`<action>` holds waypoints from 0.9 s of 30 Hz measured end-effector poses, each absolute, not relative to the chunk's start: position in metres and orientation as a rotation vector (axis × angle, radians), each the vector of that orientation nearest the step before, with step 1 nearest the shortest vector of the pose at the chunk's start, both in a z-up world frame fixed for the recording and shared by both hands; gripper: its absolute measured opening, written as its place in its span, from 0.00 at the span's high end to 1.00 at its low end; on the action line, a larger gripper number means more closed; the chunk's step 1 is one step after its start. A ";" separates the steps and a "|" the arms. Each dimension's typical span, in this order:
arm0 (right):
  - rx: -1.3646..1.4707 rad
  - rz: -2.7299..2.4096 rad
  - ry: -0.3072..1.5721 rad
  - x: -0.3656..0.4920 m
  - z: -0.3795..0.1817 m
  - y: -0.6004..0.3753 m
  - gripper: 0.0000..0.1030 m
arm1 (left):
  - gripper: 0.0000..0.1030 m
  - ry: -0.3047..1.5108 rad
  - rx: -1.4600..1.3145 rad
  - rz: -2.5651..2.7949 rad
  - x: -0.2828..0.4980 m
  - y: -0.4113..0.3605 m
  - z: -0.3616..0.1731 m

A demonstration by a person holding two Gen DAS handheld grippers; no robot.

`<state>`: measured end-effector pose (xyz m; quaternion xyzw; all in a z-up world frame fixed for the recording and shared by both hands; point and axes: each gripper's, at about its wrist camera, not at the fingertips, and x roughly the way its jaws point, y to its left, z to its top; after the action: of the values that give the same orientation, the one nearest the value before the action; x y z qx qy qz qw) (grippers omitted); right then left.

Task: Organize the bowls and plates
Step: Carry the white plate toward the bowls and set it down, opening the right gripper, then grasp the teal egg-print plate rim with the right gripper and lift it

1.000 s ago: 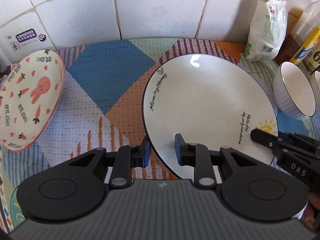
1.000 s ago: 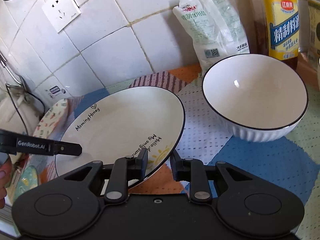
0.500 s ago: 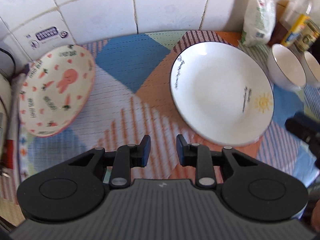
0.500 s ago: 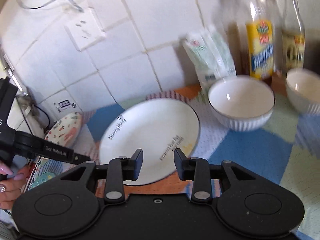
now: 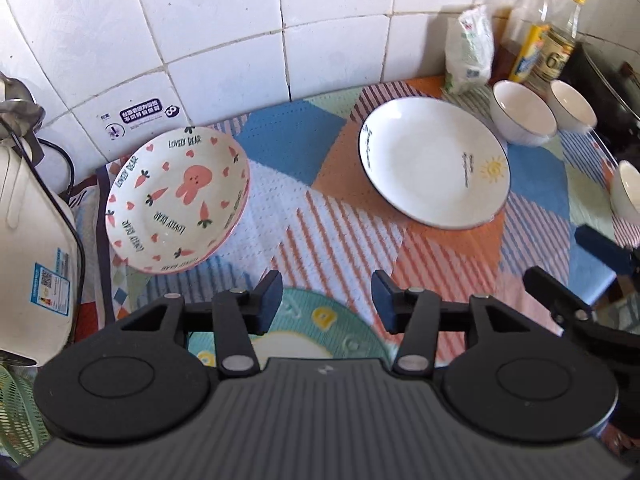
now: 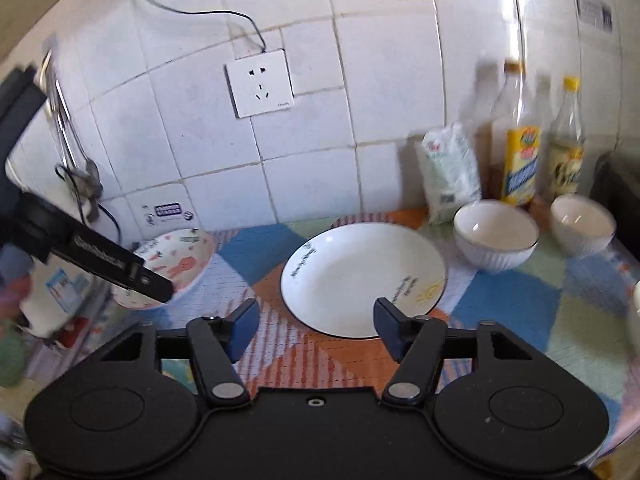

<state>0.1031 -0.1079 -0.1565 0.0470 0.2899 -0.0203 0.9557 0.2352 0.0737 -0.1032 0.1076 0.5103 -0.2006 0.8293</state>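
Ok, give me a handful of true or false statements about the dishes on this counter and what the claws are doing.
1. The white sun plate lies flat on the mat. True.
2. The rabbit plate is stacked on the sun plate. False: they lie apart, rabbit plate nearer the wall's left side.
3. The left claw grips the sun plate. False: its jaws are opening, nothing between them.
4. Two white bowls sit near the bottles. True.
5. The right claw holds nothing. True.

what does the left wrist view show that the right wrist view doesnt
Only the left wrist view: a teal round mat below the left gripper, whose jaws are opening on nothing. Only the right wrist view: the whole wall socket and its cable. Both: bunny plate, white sun plate, two white bowls, bottles.
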 end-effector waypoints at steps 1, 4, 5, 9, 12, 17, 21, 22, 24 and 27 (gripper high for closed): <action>0.054 -0.048 0.574 0.098 -0.157 -0.098 0.29 | 0.52 1.082 0.242 -0.440 0.231 0.079 -0.103; 0.013 -0.063 0.563 0.090 -0.157 -0.076 0.28 | 0.49 1.083 0.283 -0.474 0.219 0.094 -0.107; 0.027 -0.068 0.563 0.087 -0.158 -0.070 0.27 | 0.48 1.086 0.289 -0.487 0.215 0.100 -0.109; 0.070 -0.075 0.553 0.074 -0.162 -0.047 0.12 | 0.45 1.107 0.295 -0.510 0.205 0.123 -0.122; 0.026 -0.087 0.545 0.066 -0.169 -0.028 0.11 | 0.41 1.134 0.282 -0.506 0.202 0.141 -0.135; 0.023 -0.099 0.581 0.060 -0.185 -0.012 0.11 | 0.38 1.144 0.275 -0.469 0.201 0.164 -0.156; 0.176 -0.109 0.644 0.060 -0.204 -0.014 0.11 | 0.35 1.149 0.259 -0.456 0.203 0.178 -0.169; 0.221 -0.115 0.663 0.060 -0.211 -0.015 0.11 | 0.34 1.152 0.256 -0.456 0.204 0.180 -0.172; 0.297 -0.126 0.688 0.061 -0.221 -0.020 0.11 | 0.31 1.158 0.249 -0.444 0.206 0.185 -0.178; 0.395 -0.142 0.720 0.062 -0.232 -0.030 0.12 | 0.28 1.164 0.242 -0.427 0.207 0.191 -0.188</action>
<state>0.0621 -0.0296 -0.2323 0.1917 0.3497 -0.0692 0.9144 0.2073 0.1912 -0.1877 0.1132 0.5440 -0.1998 0.8071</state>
